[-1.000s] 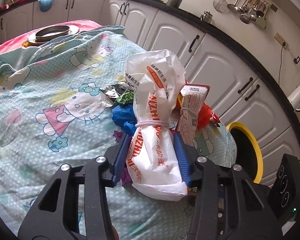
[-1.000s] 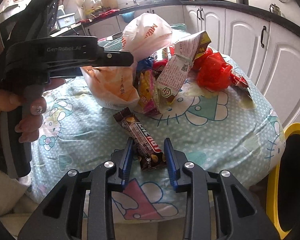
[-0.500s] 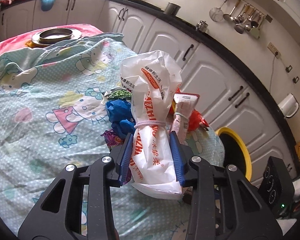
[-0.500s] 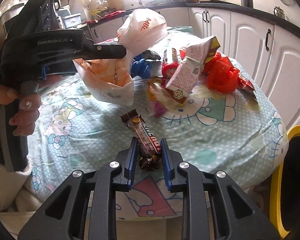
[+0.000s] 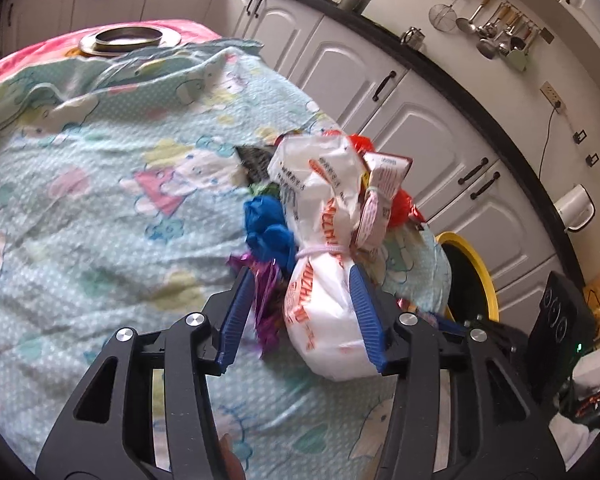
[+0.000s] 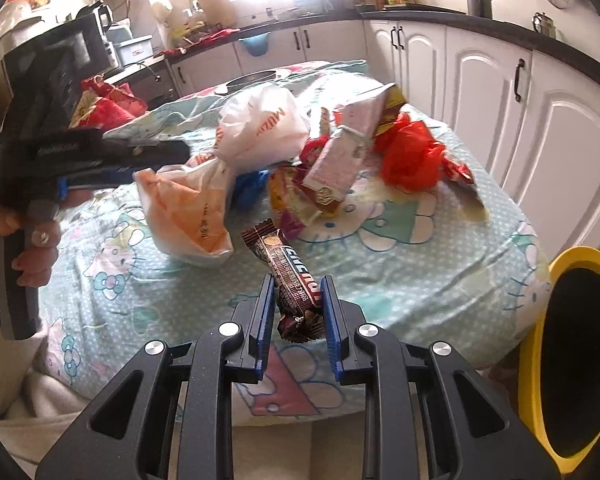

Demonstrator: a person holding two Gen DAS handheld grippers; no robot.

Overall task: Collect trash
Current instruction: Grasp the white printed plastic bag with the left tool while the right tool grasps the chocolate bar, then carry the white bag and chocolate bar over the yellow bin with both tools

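Observation:
A white plastic bag (image 5: 324, 308) with orange print, tied at the middle, lies between the fingers of my left gripper (image 5: 300, 274). The jaws are opening: the right pad touches the bag, the left pad stands apart from it. In the right wrist view the bag (image 6: 192, 208) rests on the tablecloth below the left gripper (image 6: 176, 156), which a hand holds. My right gripper (image 6: 297, 280) is shut on the near end of a brown chocolate bar wrapper (image 6: 288, 264), just above the table's front edge.
A trash pile sits mid-table: red bag (image 6: 408, 160), pink carton (image 6: 340, 160), blue bag (image 5: 268, 224), purple foil wrapper (image 5: 266, 304). A yellow-rimmed bin (image 6: 580, 256) stands beside the table at the right. White cabinets (image 6: 480, 80) run behind. A metal plate (image 5: 128, 38) sits far back.
The left gripper's jaws have widened and its left pad has come off the white bag, which sank onto the cloth. The right gripper closed on the chocolate bar and stays put.

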